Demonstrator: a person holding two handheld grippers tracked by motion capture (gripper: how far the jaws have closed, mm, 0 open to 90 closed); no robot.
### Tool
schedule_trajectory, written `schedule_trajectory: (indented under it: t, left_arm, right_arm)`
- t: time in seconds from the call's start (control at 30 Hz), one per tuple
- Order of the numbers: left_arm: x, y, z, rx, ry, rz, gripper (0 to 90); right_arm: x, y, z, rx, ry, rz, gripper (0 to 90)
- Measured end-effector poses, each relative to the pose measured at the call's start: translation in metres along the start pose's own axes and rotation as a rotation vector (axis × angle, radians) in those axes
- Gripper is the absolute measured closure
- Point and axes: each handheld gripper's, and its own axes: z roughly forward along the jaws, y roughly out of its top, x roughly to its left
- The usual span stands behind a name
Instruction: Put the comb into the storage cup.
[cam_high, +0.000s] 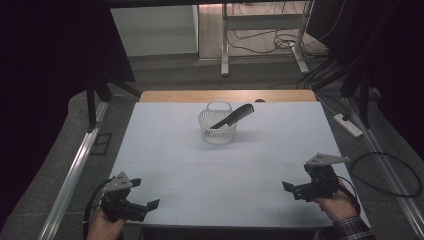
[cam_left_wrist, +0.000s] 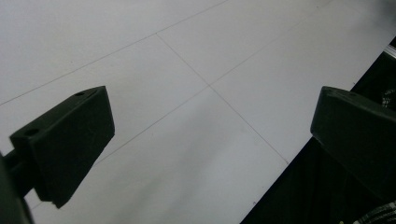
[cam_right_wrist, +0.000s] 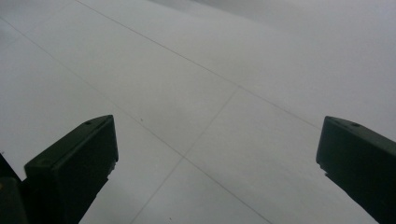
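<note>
Nearest the camera, both claws sit at the near edge of the white tabletop (cam_high: 165, 150), the left claw (cam_high: 150, 206) and right claw (cam_high: 289, 187) each spread wide with nothing between the jaws. Well apart from them, toward the far side, the black comb (cam_high: 232, 116) already leans in the white basket (cam_high: 217, 132), handle jutting over the rim. To my eye the placing looks finished.

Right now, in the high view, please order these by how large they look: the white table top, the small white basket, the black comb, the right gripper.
1. white table top
2. small white basket
3. black comb and right gripper: they look alike, and the gripper is nearer the camera, so I do not rank them.
</note>
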Motion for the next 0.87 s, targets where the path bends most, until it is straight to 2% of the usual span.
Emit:
schedule_trajectory:
  t: [0.57, 0.73, 0.87]
  left_arm:
    - [0.0, 0.0, 0.0, 0.001, 0.0, 0.002, 0.0]
    - [0.0, 0.0, 0.0, 0.002, -0.001, 0.004, 0.0]
    - [0.0, 0.001, 0.001, 0.003, -0.004, 0.002, 0.0]
  right_arm:
    - [-0.001, -0.027, -0.021, 0.016, -0.067, 0.049, 0.0]
    - [0.001, -0.03, -0.027, 0.02, -0.091, 0.062, 0.0]
    - [0.001, -0.031, -0.028, 0.018, -0.1, 0.054, 0.0]
